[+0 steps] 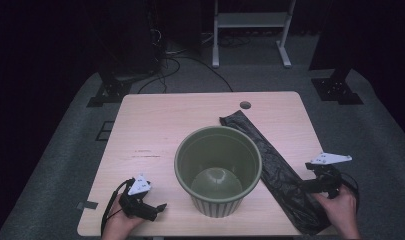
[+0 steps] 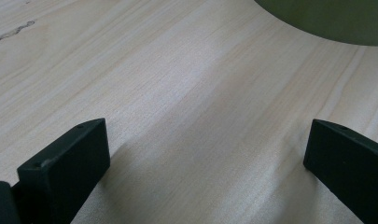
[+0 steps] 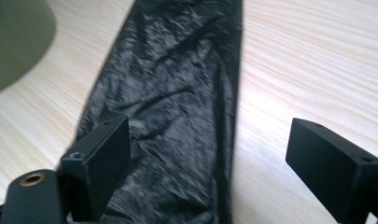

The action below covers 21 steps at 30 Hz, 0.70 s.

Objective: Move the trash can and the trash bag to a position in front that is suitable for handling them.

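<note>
An empty olive-green ribbed bin (image 1: 218, 170) stands upright on the wooden table (image 1: 155, 125), toward its front. A folded black plastic bag (image 1: 270, 160) lies flat to the bin's right, running from the far middle to the front right corner. My right gripper (image 1: 305, 186) hovers at the bag's near end, open; the right gripper view has the bag (image 3: 177, 93) under its spread jaws (image 3: 210, 135), untouched, and the bin (image 3: 14, 37) at upper left. My left gripper (image 1: 161, 206) rests open at the front left, jaws (image 2: 207, 140) over bare wood, with the bin's base (image 2: 326, 18) ahead.
A round cable hole (image 1: 245, 105) sits near the table's far edge. Beyond the table are a white frame (image 1: 250, 30), dark stands and cables on grey carpet. A scuff mark (image 1: 140, 153) shows on the wood left of the bin.
</note>
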Motion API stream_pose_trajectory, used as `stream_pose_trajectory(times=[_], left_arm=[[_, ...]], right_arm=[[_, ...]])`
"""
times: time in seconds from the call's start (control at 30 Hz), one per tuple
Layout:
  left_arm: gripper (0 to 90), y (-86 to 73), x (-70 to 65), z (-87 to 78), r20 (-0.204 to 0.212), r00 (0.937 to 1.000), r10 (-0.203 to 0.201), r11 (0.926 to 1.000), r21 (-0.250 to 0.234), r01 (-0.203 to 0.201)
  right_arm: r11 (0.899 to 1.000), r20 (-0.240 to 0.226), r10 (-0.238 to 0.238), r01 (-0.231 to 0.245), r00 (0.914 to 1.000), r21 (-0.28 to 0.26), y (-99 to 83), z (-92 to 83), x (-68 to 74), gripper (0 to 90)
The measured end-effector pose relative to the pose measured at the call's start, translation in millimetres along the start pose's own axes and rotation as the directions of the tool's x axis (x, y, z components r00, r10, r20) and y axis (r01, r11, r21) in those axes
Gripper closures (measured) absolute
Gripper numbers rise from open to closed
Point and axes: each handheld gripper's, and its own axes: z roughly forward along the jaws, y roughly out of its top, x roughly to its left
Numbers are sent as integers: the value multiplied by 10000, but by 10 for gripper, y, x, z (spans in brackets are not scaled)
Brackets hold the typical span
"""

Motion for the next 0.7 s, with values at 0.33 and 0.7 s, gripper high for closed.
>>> stream_pose_trajectory(times=[0.33, 0.7], left_arm=[[0, 0, -1, 0, -9, 10000, -8, 10000, -1, 8], [0, 0, -1, -1, -10, 10000, -6, 10000, 3, 6]], right_arm=[[9997, -495, -108, 96, 9987, -232, 195, 137, 86, 97], [9994, -483, -343, 347, 9982, 79, 397, 361, 174, 96]])
